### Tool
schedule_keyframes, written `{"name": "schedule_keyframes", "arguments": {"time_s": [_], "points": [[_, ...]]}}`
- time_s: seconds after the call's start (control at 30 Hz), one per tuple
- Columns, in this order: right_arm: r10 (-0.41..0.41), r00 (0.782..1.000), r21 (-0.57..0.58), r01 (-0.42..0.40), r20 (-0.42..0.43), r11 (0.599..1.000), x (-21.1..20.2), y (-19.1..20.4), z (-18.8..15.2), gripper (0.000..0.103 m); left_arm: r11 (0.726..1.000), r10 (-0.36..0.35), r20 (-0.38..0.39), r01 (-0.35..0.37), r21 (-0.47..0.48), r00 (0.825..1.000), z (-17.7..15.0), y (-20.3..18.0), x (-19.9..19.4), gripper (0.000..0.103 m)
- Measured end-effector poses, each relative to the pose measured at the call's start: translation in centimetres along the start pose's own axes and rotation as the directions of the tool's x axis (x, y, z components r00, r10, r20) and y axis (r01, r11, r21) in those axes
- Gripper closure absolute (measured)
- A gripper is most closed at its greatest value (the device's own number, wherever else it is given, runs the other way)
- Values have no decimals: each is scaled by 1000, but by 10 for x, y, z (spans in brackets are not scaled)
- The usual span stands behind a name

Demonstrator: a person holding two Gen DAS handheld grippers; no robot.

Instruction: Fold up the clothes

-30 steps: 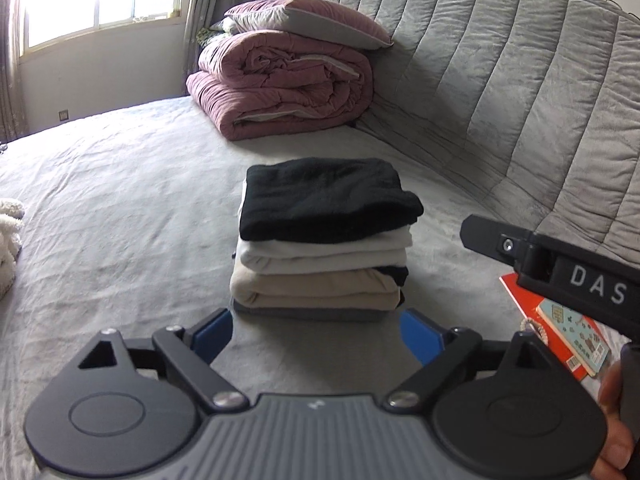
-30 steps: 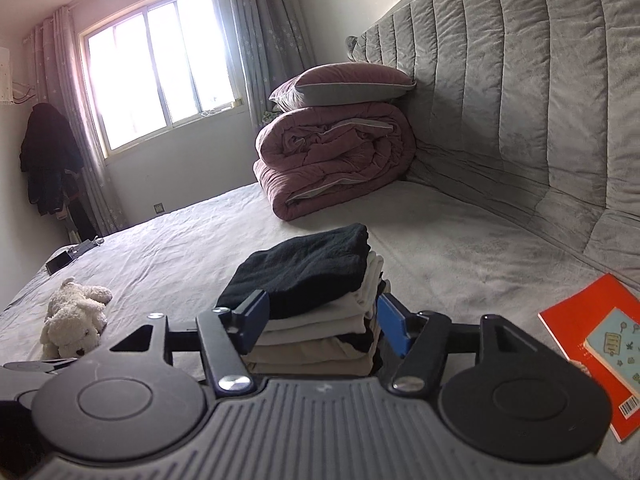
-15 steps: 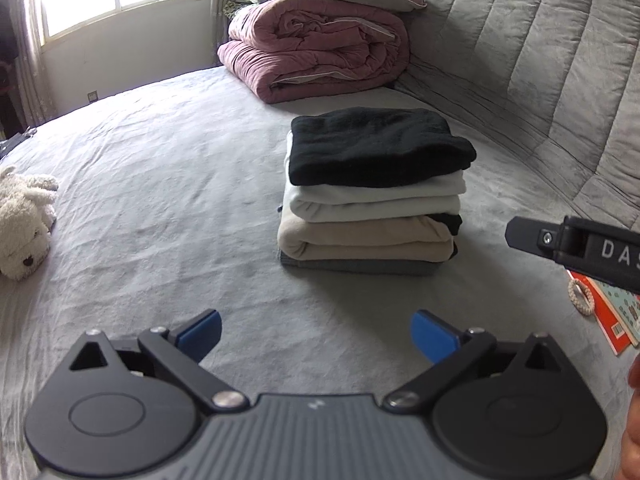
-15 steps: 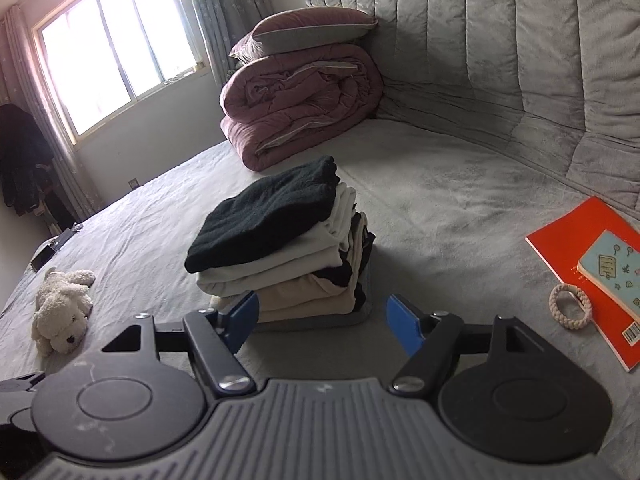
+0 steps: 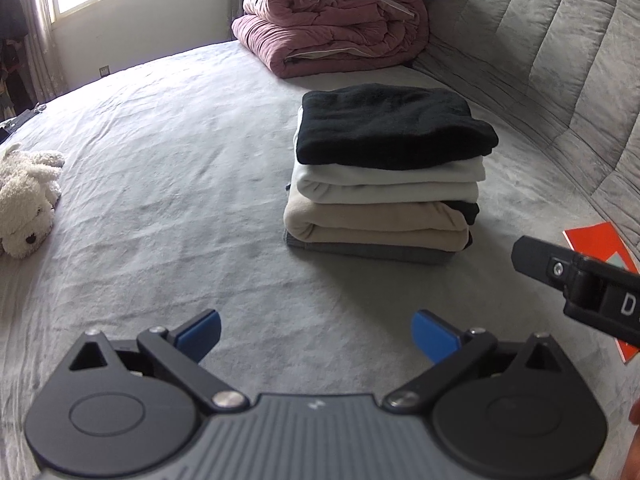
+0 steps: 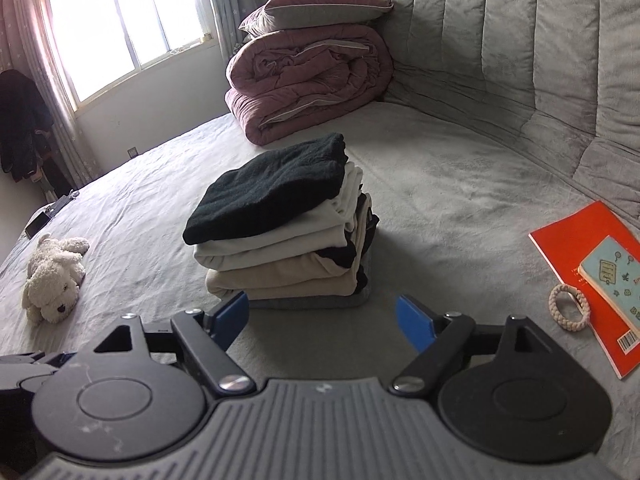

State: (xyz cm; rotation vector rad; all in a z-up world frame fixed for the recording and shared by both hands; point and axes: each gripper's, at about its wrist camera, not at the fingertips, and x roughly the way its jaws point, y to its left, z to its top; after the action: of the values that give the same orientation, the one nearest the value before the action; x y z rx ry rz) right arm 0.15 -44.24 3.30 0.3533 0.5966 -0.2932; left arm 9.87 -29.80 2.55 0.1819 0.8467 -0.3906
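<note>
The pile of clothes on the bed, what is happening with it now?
A person holds a gripper in each hand, short of the stack of folded clothes on the grey bed. The left gripper is wide open and empty. The right gripper is opening, with nothing between its jaws. The black garment lies on top; nothing unfolded is in sight.

Grey bed [image 5: 168, 168]; clothes stack [image 5: 384, 176]; quilt [image 5: 332, 24]

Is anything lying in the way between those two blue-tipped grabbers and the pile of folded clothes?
Nothing visible. Only bare grey bedsheet lies between the open left gripper and the stack of folded clothes. The right gripper, jaws opening and empty, faces it just as freely.
</note>
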Motion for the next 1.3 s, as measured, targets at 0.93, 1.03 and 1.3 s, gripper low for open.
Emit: {"name": "schedule_keyframes", "arguments": {"time_s": [0.93, 1.03, 1.3], "points": [[-71, 997, 17, 72, -38, 997, 7, -18, 0, 0, 998, 39, 37, -40, 45, 999, 5, -14, -5, 1], [-75, 996, 17, 76, -39, 997, 7, -18, 0, 0, 998, 37, 37, -39, 45, 999, 5, -14, -5, 1], [-76, 996, 19, 77, -44, 997, 9, -19, 0, 0, 998, 36, 39, -38, 43, 999, 7, -13, -5, 1]]}}
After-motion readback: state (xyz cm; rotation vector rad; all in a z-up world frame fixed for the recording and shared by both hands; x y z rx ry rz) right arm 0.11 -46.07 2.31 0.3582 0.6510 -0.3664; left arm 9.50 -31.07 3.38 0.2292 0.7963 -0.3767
